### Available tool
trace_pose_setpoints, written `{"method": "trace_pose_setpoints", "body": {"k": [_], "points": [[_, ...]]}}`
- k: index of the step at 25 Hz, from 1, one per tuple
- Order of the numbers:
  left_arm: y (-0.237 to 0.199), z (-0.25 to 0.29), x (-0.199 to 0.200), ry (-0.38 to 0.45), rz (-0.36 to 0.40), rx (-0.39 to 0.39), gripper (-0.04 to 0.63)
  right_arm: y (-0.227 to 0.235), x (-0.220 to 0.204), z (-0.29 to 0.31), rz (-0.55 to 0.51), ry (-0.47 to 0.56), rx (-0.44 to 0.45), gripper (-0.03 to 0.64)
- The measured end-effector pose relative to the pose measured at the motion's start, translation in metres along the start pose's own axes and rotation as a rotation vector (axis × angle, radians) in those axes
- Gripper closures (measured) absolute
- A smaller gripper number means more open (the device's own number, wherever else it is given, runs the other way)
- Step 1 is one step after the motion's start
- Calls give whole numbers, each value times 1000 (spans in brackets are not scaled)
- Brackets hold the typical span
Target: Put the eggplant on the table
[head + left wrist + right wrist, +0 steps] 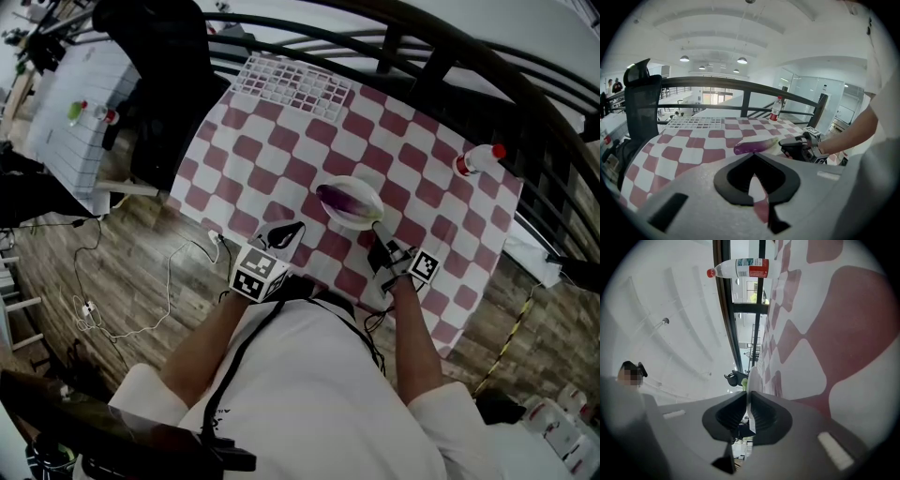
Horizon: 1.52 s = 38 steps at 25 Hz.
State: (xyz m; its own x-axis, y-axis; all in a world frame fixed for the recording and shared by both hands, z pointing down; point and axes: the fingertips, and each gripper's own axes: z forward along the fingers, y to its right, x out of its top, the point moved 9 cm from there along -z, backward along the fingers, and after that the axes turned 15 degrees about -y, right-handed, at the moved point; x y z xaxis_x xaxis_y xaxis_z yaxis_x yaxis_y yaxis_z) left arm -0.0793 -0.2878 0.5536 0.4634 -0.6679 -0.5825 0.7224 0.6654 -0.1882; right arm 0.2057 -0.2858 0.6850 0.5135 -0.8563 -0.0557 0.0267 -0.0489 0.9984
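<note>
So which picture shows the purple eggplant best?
The head view: it looks down on the whole eggplant lying on the white plate. The left gripper view shows it side-on and low. The right gripper view shows only the plate's thin edge, no purple.

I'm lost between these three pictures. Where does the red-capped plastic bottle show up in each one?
Head view: the bottle is at upper right, near the table's far right edge.
Left gripper view: the bottle stands upright just right of centre, at the table's far side, before the railing.
Right gripper view: the bottle is at the top, appearing sideways.
Shared landmark: the red-and-white checked tablecloth.
</note>
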Motion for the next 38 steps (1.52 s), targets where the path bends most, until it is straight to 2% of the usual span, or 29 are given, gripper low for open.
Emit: {"method": "trace_pose_setpoints", "body": {"k": [24, 31, 38], "points": [[-21, 4, -2, -24, -6, -19, 594, 16, 4, 6, 26, 8, -117, 584], [-22, 3, 0, -14, -15, -28, 594, 19, 8, 7, 38, 9, -234, 592], [-22, 5, 4, -7, -18, -50, 594, 21, 8, 6, 114, 44, -375, 594]]}}
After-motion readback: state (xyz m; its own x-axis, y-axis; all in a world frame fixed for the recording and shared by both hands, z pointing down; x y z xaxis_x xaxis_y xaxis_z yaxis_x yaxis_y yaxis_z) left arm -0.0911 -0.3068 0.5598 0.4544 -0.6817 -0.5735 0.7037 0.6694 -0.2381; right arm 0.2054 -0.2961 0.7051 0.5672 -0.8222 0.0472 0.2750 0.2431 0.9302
